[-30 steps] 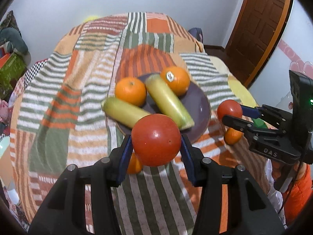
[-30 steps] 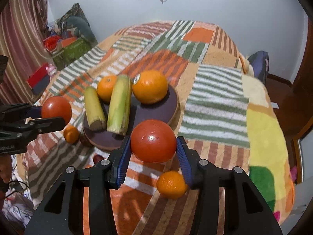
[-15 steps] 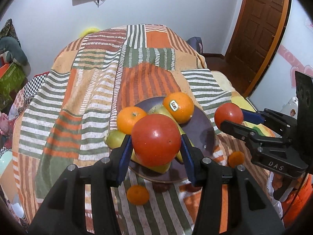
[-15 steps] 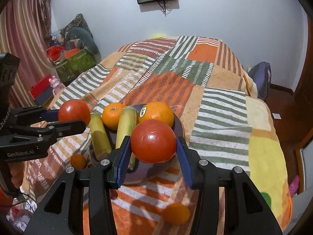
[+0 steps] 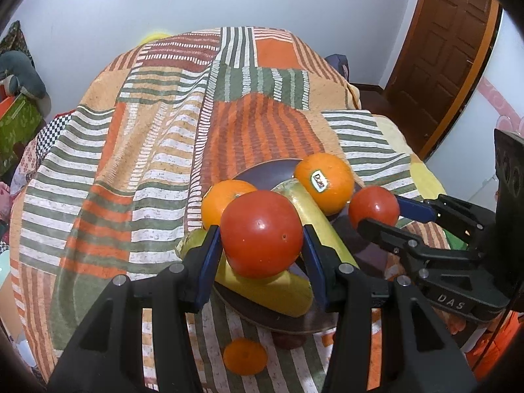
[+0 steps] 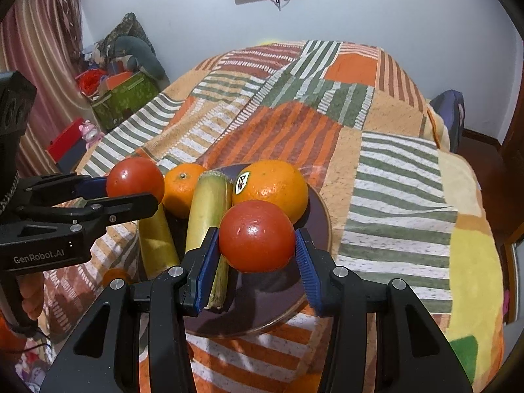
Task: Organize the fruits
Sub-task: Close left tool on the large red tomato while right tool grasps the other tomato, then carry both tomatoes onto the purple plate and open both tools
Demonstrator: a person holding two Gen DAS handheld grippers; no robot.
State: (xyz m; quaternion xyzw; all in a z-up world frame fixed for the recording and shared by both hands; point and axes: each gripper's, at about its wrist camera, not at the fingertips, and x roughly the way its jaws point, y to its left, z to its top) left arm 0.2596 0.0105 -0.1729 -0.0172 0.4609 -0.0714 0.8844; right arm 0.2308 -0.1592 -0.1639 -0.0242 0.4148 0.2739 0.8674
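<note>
My left gripper (image 5: 262, 245) is shut on a red tomato (image 5: 261, 233) and holds it above the near-left side of a dark plate (image 5: 258, 172). My right gripper (image 6: 257, 245) is shut on a second red tomato (image 6: 256, 235) over the plate's front (image 6: 262, 314). The plate holds two oranges, one with a sticker (image 6: 271, 185) and one plain (image 6: 181, 185), and two yellow-green stalks (image 6: 208, 203). The right gripper's tomato also shows in the left wrist view (image 5: 373, 208); the left one shows in the right wrist view (image 6: 135, 178).
The plate lies on a bed with a striped patchwork blanket (image 5: 163, 131). A small orange (image 5: 245, 356) lies on the blanket in front of the plate. A wooden door (image 5: 448, 49) is at the right; boxes and a toy (image 6: 124, 91) are at the left.
Both grippers have lifted and pulled back a little with their tomatoes still held; the plate now appears lower and farther under them.
</note>
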